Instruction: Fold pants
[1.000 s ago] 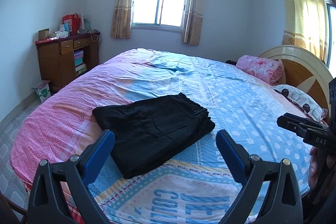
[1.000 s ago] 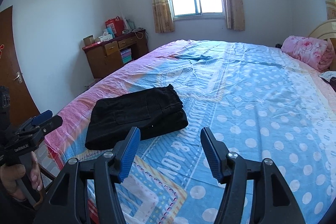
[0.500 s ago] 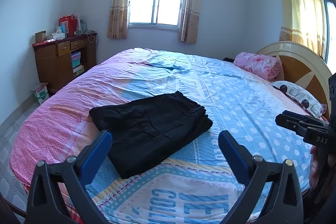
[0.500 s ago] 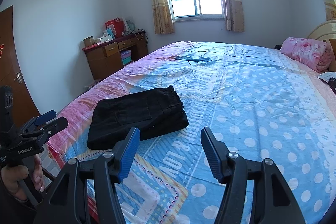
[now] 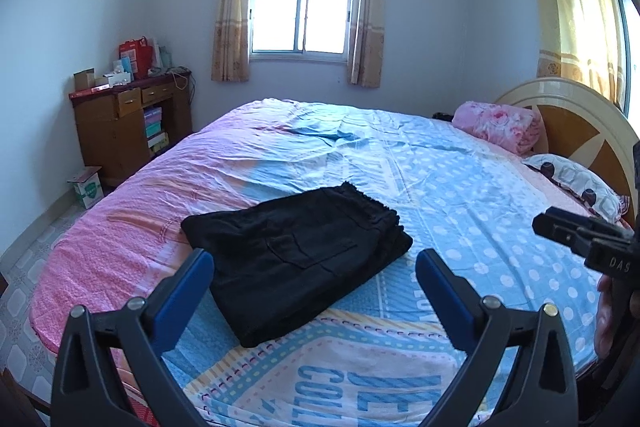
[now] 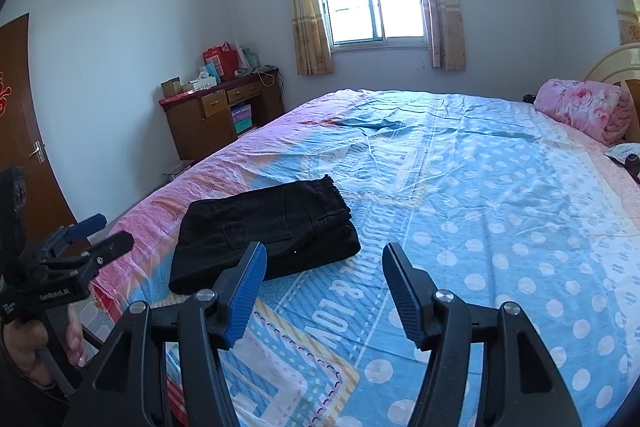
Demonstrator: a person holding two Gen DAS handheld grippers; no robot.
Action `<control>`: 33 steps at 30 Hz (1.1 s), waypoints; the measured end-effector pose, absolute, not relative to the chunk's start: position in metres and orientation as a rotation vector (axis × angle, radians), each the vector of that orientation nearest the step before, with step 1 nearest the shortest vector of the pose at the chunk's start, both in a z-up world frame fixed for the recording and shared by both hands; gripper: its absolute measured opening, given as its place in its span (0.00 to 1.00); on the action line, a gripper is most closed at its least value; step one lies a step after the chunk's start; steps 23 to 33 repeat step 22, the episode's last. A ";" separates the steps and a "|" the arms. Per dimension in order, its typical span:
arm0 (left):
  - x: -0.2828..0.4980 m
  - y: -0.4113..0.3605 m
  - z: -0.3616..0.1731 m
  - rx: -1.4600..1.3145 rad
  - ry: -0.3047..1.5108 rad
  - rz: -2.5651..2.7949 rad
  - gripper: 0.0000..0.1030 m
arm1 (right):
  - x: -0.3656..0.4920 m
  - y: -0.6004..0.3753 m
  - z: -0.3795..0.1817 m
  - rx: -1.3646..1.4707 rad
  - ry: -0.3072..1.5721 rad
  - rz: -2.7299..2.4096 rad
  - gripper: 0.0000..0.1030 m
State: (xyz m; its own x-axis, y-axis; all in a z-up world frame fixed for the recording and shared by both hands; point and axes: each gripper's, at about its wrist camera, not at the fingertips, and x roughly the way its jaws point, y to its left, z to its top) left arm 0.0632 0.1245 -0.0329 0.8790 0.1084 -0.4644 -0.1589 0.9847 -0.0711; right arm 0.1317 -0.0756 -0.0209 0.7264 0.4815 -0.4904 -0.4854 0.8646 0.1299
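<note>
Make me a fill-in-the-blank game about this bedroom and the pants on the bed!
1. The pants lying folded on the bed are coloured ____.
2. The jaws of the left gripper and the right gripper are both ____, with nothing in them.
3. The rolled blanket near the headboard is coloured ____.
4. Beside the bed, by the wall, stands a wooden ____.

Missing words: black; open; pink; desk

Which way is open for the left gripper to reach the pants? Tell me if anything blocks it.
Probably straight ahead: the left gripper is open, and the folded pants lie flat on the bed just beyond its fingertips, with nothing between. The right gripper is off to the side.
</note>
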 end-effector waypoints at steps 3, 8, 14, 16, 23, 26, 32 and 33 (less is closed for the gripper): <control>0.063 0.127 -0.033 -0.117 0.484 0.146 1.00 | 0.131 -0.075 -0.020 -0.008 0.535 0.537 0.60; 0.067 0.131 -0.037 -0.119 0.511 0.174 1.00 | 0.126 -0.072 -0.018 -0.023 0.529 0.548 0.60; 0.068 0.133 -0.042 -0.118 0.531 0.180 1.00 | 0.123 -0.070 -0.017 -0.025 0.523 0.557 0.60; 0.067 0.129 -0.043 -0.091 0.524 0.184 1.00 | 0.122 -0.069 -0.018 -0.026 0.526 0.559 0.60; 0.064 0.122 -0.040 -0.049 0.501 0.200 1.00 | 0.119 -0.069 -0.021 -0.032 0.528 0.562 0.60; 0.064 0.122 -0.040 -0.049 0.501 0.200 1.00 | 0.119 -0.069 -0.021 -0.032 0.528 0.562 0.60; 0.064 0.122 -0.040 -0.049 0.501 0.200 1.00 | 0.119 -0.069 -0.021 -0.032 0.528 0.562 0.60; 0.064 0.122 -0.040 -0.049 0.501 0.200 1.00 | 0.119 -0.069 -0.021 -0.032 0.528 0.562 0.60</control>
